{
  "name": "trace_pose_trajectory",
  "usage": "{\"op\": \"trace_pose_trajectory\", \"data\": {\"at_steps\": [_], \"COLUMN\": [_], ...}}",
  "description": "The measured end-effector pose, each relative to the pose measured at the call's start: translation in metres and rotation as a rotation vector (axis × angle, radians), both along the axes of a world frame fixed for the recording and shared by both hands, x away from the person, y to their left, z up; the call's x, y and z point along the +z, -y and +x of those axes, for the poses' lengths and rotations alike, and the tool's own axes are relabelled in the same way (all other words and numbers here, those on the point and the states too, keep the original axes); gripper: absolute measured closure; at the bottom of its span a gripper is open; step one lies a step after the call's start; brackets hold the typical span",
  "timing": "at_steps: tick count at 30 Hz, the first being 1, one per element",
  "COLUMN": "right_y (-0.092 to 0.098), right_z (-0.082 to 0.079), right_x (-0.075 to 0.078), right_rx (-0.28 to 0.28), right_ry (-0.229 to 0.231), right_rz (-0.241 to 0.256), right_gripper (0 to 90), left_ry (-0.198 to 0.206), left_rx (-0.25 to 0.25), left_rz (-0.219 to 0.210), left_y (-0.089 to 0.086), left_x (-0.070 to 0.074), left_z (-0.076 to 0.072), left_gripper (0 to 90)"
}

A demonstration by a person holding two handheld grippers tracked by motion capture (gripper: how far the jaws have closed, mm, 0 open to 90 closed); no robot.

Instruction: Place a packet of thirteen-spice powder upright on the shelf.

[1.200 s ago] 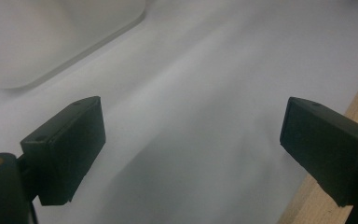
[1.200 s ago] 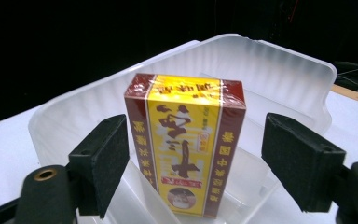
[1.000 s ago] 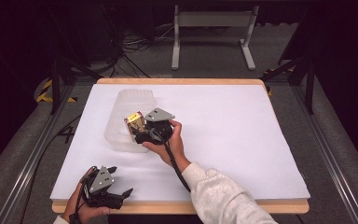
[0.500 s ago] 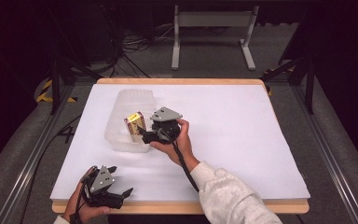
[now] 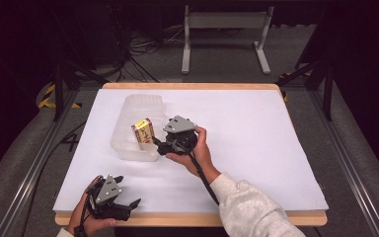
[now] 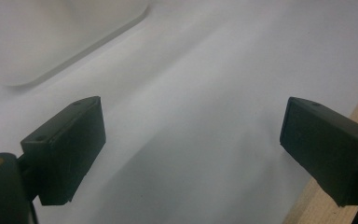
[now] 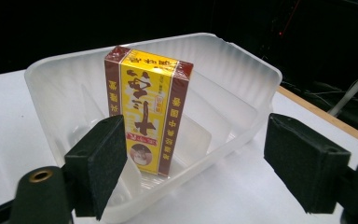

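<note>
Left gripper (image 5: pixel 112 198): it is resting at the near edge of the surface (image 5: pixel 256 128), well apart from the work; in the left gripper view its black fingers (image 6: pixel 65 149) are standing wide apart with nothing between them.
Right gripper (image 5: pixel 164 146): it is hovering just beside the near right side of the tray, pointing at the box; in the right gripper view its fingers (image 7: pixel 100 163) are spread wide, gripping nothing.
Box (image 7: pixel 144 109): it is standing upright inside the tray, leaning slightly, free of the fingers.
Progress: judging by this, the placing of the box into the tray is looking done and the release made; what is remaining is likely only clearing the right gripper away.
Box material: it is showing as a slim rectangular carton, yellow front with dark red borders and printed characters, wrapped in glossy film.
Tray (image 7: pixel 242 77): it is reading as thin, translucent, frosted plastic, rectangular with rounded corners, ribbed walls and low inner dividers.
Surface material: it is appearing matte white and smooth, with a pale wooden edge (image 5: pixel 187 217) around it.
</note>
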State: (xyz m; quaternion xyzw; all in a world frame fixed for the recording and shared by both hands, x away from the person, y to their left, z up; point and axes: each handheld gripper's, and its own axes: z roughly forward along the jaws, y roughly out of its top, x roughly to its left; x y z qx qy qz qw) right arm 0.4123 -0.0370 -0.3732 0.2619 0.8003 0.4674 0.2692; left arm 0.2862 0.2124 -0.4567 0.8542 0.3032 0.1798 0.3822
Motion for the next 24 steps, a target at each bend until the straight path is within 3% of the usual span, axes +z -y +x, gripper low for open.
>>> {"op": "trace_pose_trajectory", "data": {"at_steps": [8,24], "right_y": [0.011,0.045], "right_z": [-0.002,-0.010], "right_x": [0.001,0.005], "right_rx": [0.008,0.019], "right_ry": [-0.006,0.024], "right_rz": [-0.019,-0.064], "right_gripper": [20.7,20.2], "left_ry": [0.001,-0.003], "left_rx": [0.004,0.006], "left_rz": [0.006,0.008], "left_y": [0.000,0.001], "left_x": [0.000,-0.001], "left_z": [0.000,0.001], "left_gripper": [7.4,7.4]}}
